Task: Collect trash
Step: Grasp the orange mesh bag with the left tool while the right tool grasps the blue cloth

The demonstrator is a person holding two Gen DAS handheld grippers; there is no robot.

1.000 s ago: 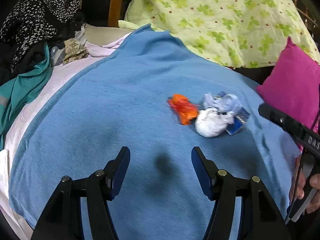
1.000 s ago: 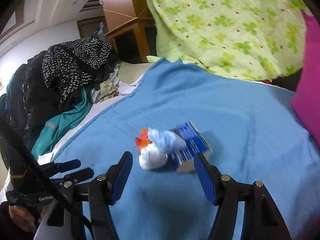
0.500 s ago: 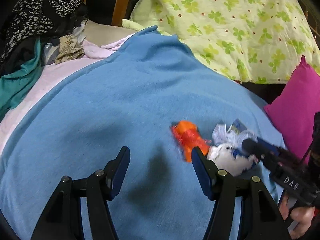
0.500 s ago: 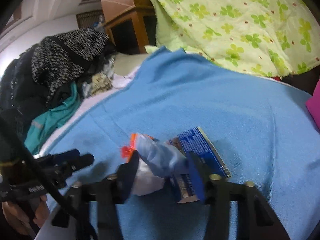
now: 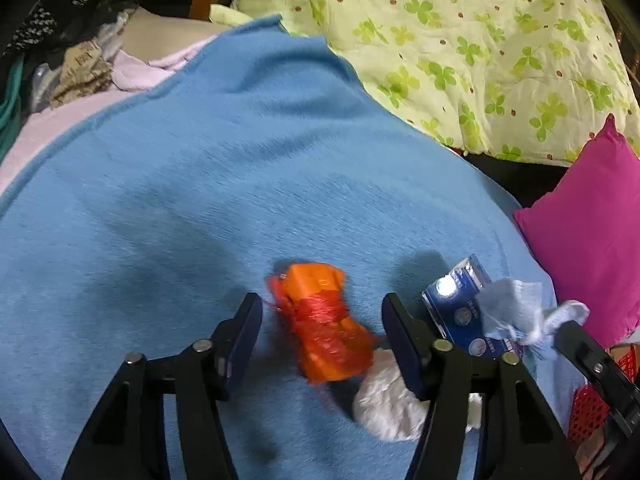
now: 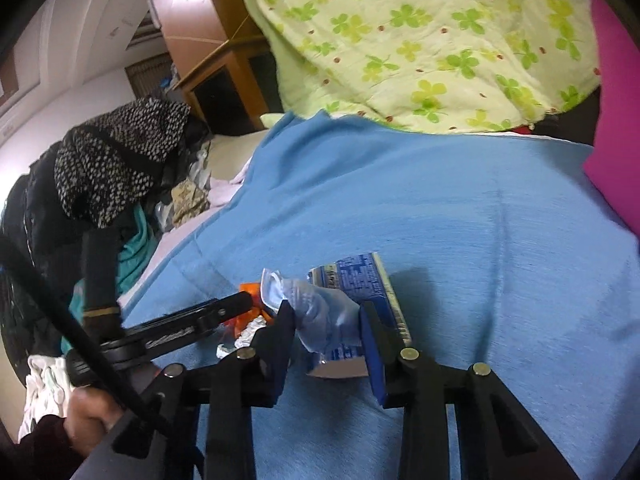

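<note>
Where jaws gape — orange wrapper (image 5: pixel 324 324) between.

Right tool (image 6: pixel 326 336) closed on the blue glove (image 6: pixel 320 312); left tool (image 5: pixel 320 340) reached the orange wrapper (image 5: pixel 324 324).

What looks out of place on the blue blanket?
A small heap of trash on the blue blanket: a crumpled orange wrapper between the left gripper jaws, a white wad, a blue battery card. The right gripper pinches a pale blue crumpled piece.

White wad (image 5: pixel 390 408) partly behind left tool's finger, orange wrapper (image 5: pixel 326 326) blurred
</note>
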